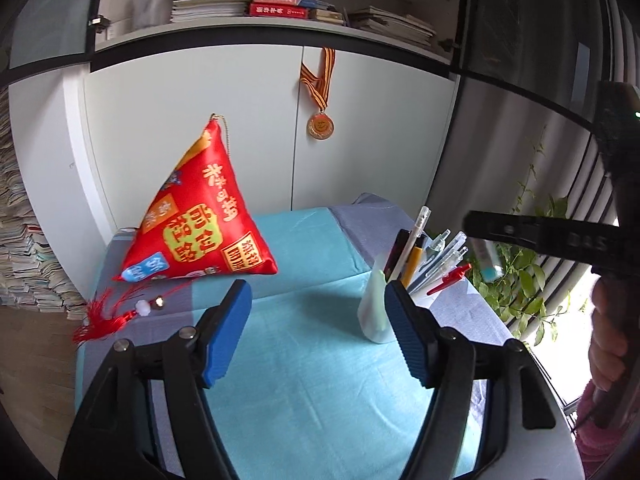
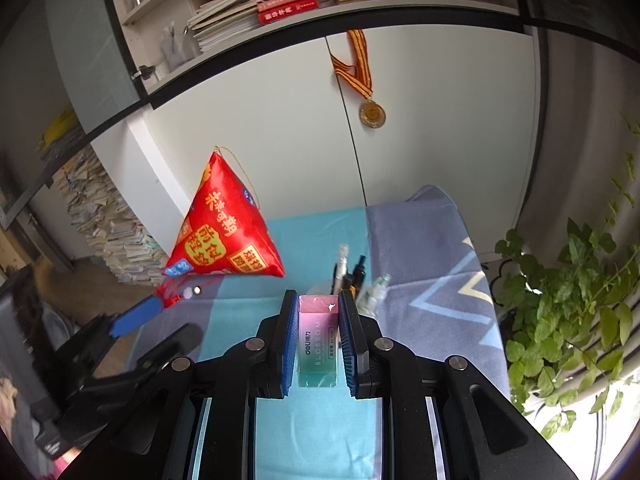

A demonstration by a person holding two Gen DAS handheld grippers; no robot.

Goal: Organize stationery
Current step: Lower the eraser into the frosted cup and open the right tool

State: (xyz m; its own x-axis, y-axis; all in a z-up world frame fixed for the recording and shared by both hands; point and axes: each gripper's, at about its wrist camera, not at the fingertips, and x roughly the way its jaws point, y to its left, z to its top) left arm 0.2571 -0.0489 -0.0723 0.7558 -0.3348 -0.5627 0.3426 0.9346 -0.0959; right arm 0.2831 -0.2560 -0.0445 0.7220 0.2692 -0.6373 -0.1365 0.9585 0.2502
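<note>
My right gripper (image 2: 319, 300) is shut on a pink-and-teal eraser (image 2: 319, 340), held above the table just short of the pen holder (image 2: 372, 300). In the left wrist view the translucent pen holder (image 1: 374, 312) stands on the cloth with several pens (image 1: 424, 252) in it. The right gripper (image 1: 486, 252) shows there at the right, above the holder, with the eraser (image 1: 486, 258) in it. My left gripper (image 1: 318, 296) is open and empty, its right finger (image 1: 408, 336) close beside the holder.
A red pyramid-shaped pouch (image 1: 200, 220) with a red tassel (image 1: 104, 320) sits at the table's back left. The table has a teal mat (image 1: 300, 360) over grey cloth. White cabinet doors with a medal (image 1: 320, 126) stand behind. Green plants (image 2: 580, 300) lie right.
</note>
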